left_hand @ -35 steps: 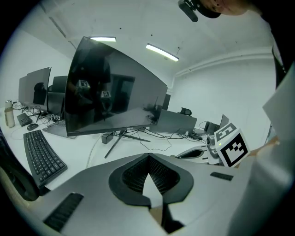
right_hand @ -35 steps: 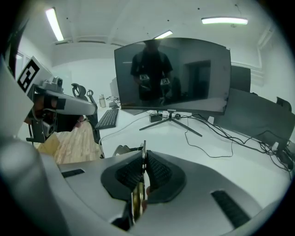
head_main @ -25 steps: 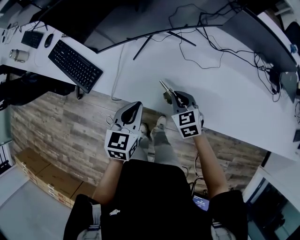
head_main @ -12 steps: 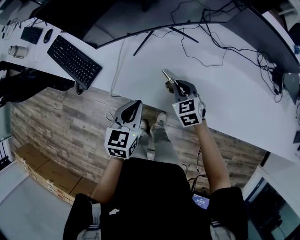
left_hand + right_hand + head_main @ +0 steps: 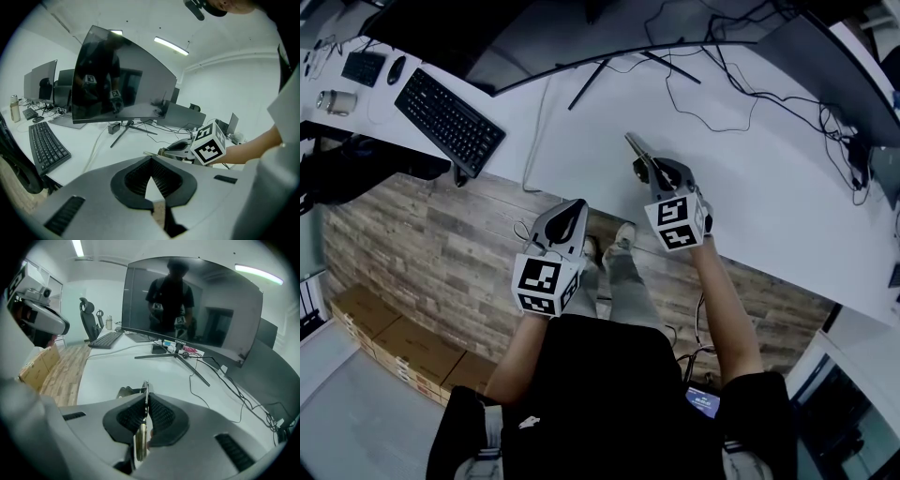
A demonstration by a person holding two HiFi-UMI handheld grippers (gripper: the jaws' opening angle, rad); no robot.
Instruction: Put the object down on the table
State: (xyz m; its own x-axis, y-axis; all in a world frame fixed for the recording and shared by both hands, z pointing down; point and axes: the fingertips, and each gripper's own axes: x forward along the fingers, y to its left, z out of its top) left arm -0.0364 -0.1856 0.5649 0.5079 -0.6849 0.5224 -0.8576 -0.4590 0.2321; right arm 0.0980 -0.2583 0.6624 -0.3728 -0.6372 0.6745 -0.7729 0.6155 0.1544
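Over the near edge of the white table (image 5: 769,187), a thin, flat metal object (image 5: 635,148) is pinched edge-on between the jaws of the right gripper (image 5: 649,171), its tip poking forward past them. It has not yet been set down; whether it touches the tabletop cannot be told. Lowering it and letting go is what remains, by my reckoning. The left gripper (image 5: 569,214) hangs nearer the person, above the wooden floor, jaws brought together at the tips with nothing between them. Farther along the table lie a black keyboard (image 5: 450,119), loose cables, and the foot of a large curved monitor (image 5: 187,301). A small bottle (image 5: 336,102) lies at the far left, contents unseen. Closed cardboard boxes (image 5: 384,352) sit on the floor; nothing shows inside.
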